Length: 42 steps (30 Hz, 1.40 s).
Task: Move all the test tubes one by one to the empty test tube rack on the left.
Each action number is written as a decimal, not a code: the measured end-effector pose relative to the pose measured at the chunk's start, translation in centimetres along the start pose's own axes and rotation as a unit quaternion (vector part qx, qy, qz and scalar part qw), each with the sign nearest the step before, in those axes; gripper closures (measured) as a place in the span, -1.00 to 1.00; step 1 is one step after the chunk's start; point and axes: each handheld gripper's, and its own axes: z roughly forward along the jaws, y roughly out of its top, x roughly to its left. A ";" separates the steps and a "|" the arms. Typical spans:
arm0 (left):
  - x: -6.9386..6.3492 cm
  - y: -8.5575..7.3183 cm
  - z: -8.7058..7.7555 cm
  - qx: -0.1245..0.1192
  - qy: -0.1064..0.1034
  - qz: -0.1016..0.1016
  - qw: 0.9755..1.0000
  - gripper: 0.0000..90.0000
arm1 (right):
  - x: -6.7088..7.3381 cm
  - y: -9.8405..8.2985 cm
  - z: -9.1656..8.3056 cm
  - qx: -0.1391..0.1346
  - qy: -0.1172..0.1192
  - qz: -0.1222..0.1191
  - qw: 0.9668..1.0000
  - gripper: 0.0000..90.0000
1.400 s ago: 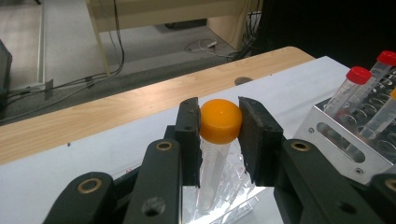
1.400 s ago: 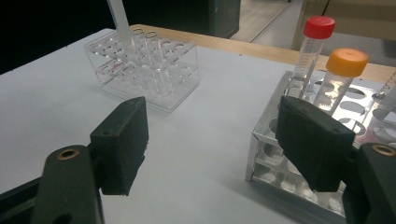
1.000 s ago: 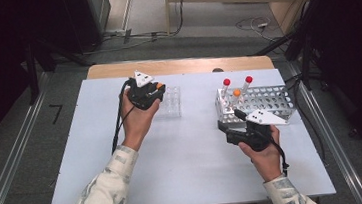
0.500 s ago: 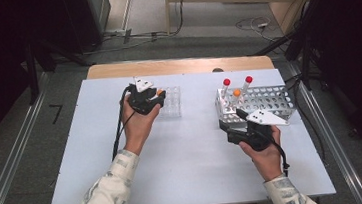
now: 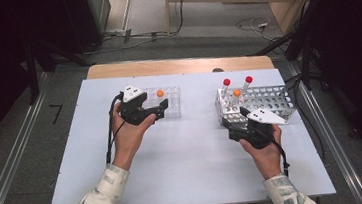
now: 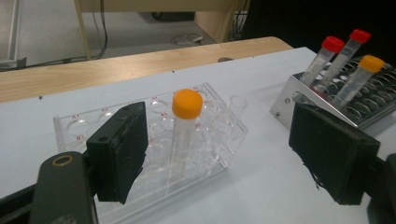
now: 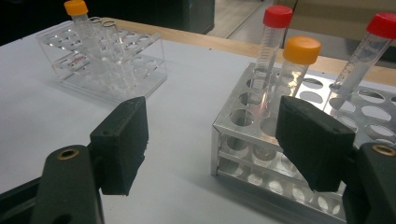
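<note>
Our left gripper point(image 6: 224, 154) has just been opening its jaws and now stands apart from the orange-capped tube point(image 6: 186, 128), upright in the clear rack point(image 6: 219, 154) at twelve o'clock of it, so we judge this tube delivered, while our right gripper point(image 7: 212, 149) waits open beside the metal rack point(image 7: 243, 154).

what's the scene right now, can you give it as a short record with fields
left gripper: open, jaws have just been opening, either side of the orange-capped tube without touching it
orange-capped tube: upright in the clear plastic rack
right gripper: open, empty, in front of the metal rack
metal rack contents: two red-capped tubes, one orange-capped tube, all leaning
surface: white table
</note>
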 end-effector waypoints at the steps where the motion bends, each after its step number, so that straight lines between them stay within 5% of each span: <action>1: 0.0 -0.2 -0.2 -0.002 -0.001 0.000 1.000 -0.62 | 0.0 0.0 0.1 0.000 -0.001 0.002 1.000 -0.47; 17: -0.4 -3.7 -2.7 0.017 -0.025 0.010 0.999 -0.70 | -1.5 0.5 2.3 0.008 -0.042 0.018 0.999 -0.41; 29: -1.0 -4.1 -2.5 0.026 -0.029 0.020 0.999 -0.69 | -2.5 1.0 4.2 0.010 -0.071 0.025 0.997 -0.28; 42: -0.8 -4.2 -2.5 0.027 -0.028 0.020 0.999 -0.66 | -3.1 1.0 5.6 0.014 -0.086 0.024 0.996 0.31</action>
